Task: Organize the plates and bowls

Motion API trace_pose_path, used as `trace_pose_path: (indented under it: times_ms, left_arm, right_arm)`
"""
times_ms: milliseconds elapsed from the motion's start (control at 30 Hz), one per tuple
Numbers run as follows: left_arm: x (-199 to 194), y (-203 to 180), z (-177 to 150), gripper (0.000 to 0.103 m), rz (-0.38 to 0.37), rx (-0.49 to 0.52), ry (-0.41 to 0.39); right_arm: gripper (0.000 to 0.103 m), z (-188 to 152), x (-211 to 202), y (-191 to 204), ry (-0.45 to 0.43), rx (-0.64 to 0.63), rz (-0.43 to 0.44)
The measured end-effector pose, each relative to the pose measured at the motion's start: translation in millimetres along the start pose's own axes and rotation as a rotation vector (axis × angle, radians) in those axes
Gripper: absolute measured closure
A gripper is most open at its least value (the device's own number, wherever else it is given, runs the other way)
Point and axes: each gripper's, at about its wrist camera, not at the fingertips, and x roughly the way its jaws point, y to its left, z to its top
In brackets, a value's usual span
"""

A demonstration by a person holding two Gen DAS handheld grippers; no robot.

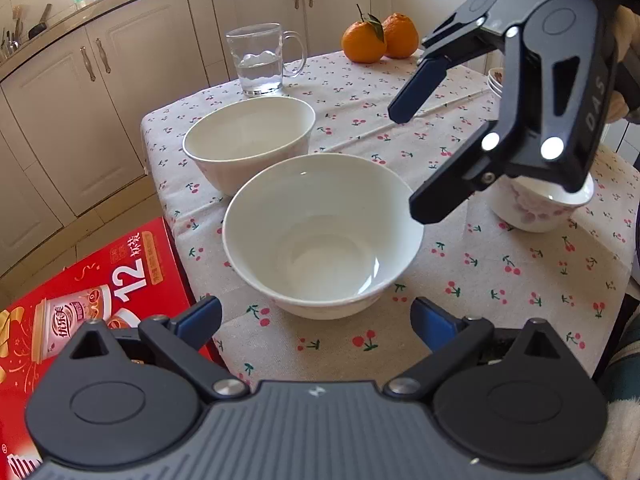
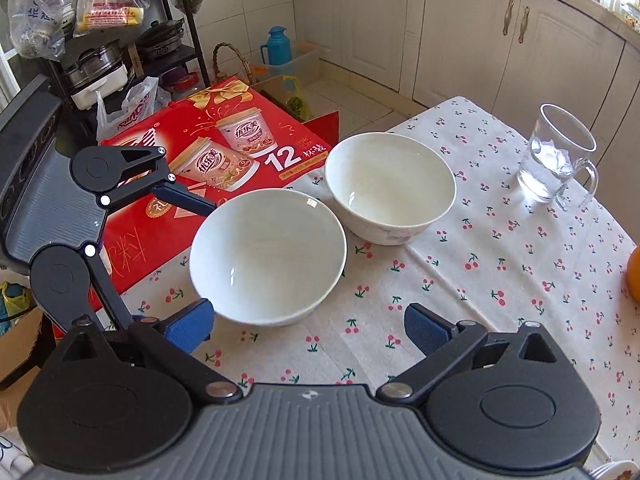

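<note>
So far nothing is stacked: both my claws, left (image 1: 316, 318) and right (image 2: 308, 330), gape wide and empty, the near bowl (image 1: 323, 236) at twelve o'clock, the far bowl (image 1: 250, 144) at eleven, and the flowered bowl (image 1: 532, 204), perhaps nested, half-hidden at two.

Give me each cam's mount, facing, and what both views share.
Left wrist: on the left hand-held gripper, open, facing the near bowl, far bowl, mug, oranges; right hand-held gripper at right.
Right wrist: on the right hand-held gripper, open, facing the red box; left one at left.
Shared: both bowls, mug, box.
</note>
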Motion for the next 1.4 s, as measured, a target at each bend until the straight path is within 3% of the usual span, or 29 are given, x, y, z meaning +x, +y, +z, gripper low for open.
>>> trace_pose_path:
  times_ms: [267, 500, 833, 1400]
  left_arm:
    - [1, 8, 6, 0.004, -0.031, -0.003, -0.010]
    - [0, 9, 9, 0.013, -0.041, -0.009, -0.012]
    - [-2, 7, 11, 0.021, -0.053, -0.005, -0.011]
    - [-12, -3, 19, 0.023, -0.049, 0.009, -0.010]
  right_arm:
    - [0.021, 15, 29, -11, 0.066, 0.031, 0.029]
    - [0.039, 16, 37, -12, 0.080, 0.028, 0.066]
    - [0.048, 22, 39, -10, 0.063, 0.022, 0.096]
    - [0.049, 18, 22, -7, 0.040, 0.014, 0.085]
